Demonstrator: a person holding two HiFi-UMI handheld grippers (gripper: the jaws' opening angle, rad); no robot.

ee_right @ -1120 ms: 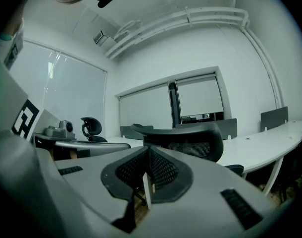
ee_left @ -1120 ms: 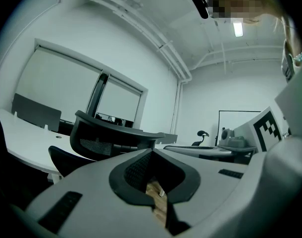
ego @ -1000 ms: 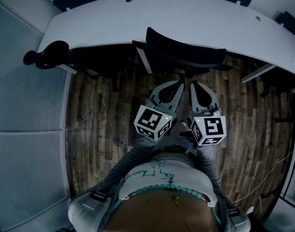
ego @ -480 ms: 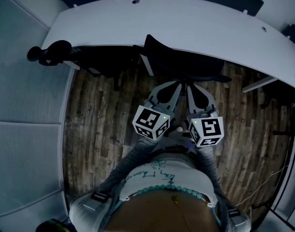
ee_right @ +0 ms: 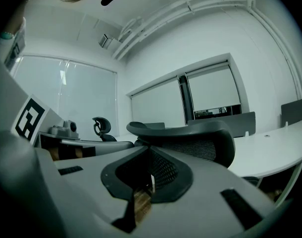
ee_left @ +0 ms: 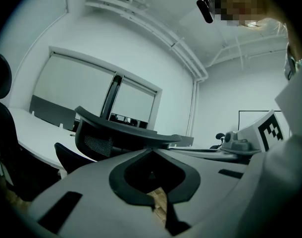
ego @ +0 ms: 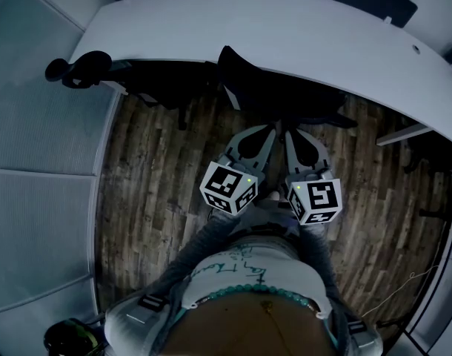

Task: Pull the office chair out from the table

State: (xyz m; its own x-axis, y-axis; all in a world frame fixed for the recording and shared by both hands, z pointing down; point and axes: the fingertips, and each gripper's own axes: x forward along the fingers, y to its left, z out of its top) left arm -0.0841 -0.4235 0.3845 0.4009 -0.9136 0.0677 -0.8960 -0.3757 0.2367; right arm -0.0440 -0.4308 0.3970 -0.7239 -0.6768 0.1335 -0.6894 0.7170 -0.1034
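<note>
L tool (ego: 270,131) & R tool (ego: 292,135) both shut, empty, side by side nr chair (ego: 279,86) back; chair tucked under bench (ego: 300,30).

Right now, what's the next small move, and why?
Probably open both claws and ease them onto the back of the chair: the left claw and right claw are shut and empty, and the chair sits tucked under the table.

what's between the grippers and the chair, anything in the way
Nothing visible. The left gripper and right gripper, both shut and empty, point straight at the chair back, which is just ahead of their tips. On the way out from the table only wood floor shows.
</note>
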